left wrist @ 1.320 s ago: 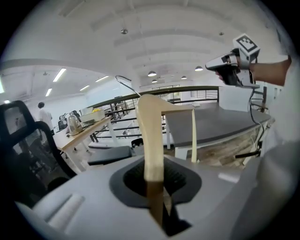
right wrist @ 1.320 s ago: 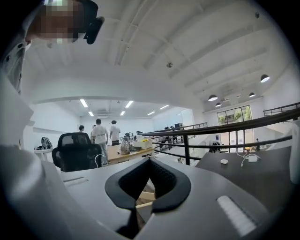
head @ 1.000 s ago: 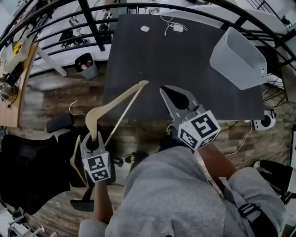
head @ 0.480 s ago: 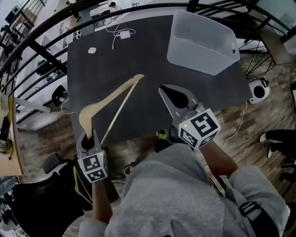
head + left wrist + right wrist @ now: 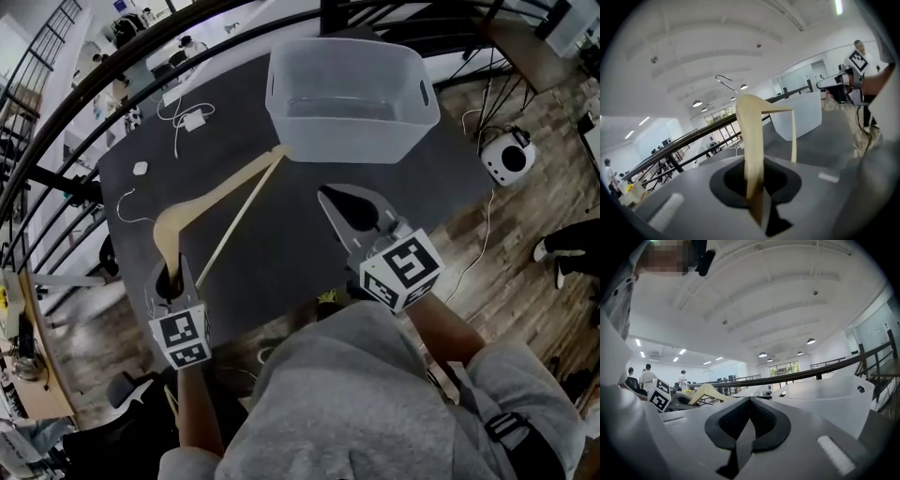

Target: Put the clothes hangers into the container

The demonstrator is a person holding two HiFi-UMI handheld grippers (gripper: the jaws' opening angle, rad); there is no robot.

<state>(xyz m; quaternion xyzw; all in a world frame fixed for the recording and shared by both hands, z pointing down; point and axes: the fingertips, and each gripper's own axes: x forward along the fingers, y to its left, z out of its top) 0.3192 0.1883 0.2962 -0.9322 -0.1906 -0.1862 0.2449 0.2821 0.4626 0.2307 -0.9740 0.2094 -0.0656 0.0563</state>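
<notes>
A pale wooden clothes hanger (image 5: 223, 192) is held by one end in my left gripper (image 5: 174, 274), which is shut on it. It slants up to the right over the dark table (image 5: 281, 253), and its far tip reaches the near rim of the clear plastic container (image 5: 352, 98). In the left gripper view the hanger (image 5: 751, 140) rises from between the jaws, its metal hook above, with the container (image 5: 797, 117) behind. My right gripper (image 5: 342, 199) hovers over the table in front of the container, shut and empty. The right gripper view shows its pads (image 5: 736, 420) closed together.
A white charger with cables (image 5: 195, 120) and a small white item (image 5: 140, 169) lie on the table's far left part. Black railings (image 5: 56, 112) curve round the table's far side. A white round device (image 5: 507, 155) sits on the wood floor to the right.
The head view has swung round, so the container has moved from the upper right to straight ahead. The hanger's tip now reaches its rim. Both grippers keep their hold and spacing.
</notes>
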